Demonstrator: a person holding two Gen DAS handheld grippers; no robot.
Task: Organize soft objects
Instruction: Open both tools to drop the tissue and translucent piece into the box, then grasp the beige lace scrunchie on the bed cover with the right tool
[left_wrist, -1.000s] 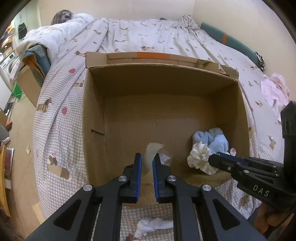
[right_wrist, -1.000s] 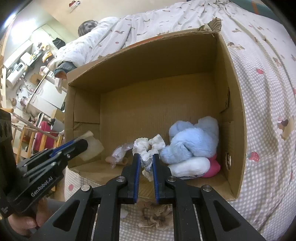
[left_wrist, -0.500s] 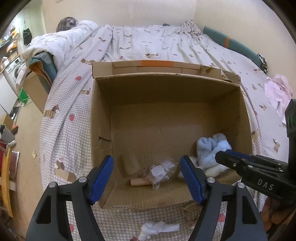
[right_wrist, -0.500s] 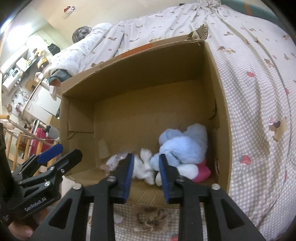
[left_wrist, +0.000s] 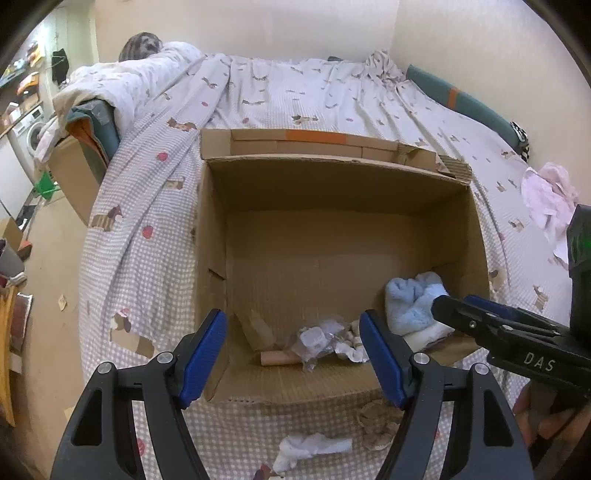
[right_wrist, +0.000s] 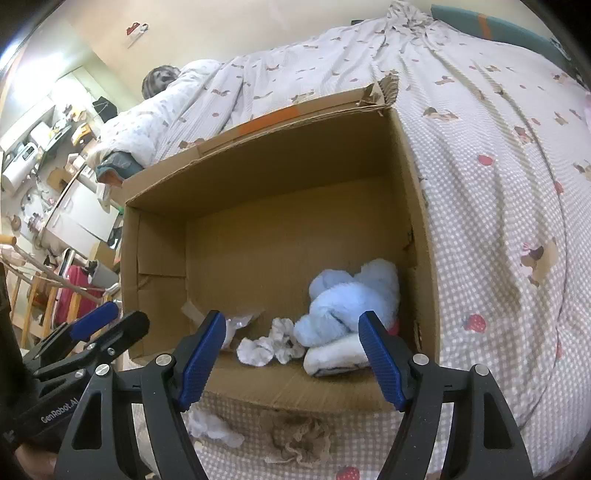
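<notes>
Both hand-held grippers poised over a cardboard box on the bed, sorting of soft objects partly done.

Left hand-held gripper (left_wrist: 293, 354) spread wide and empty; right hand-held gripper (right_wrist: 291, 354) with jaws opening, nothing between them; cardboard box (right_wrist: 410, 206) just ahead of both already holds a blue plush toy (right_wrist: 351, 295), white scrunchie (right_wrist: 269, 345) and clear plastic wrapper (left_wrist: 314, 338); left to gather, on the bed below the grippers: beige scrunchie (right_wrist: 295, 435) and white cloth (left_wrist: 310, 448).
</notes>
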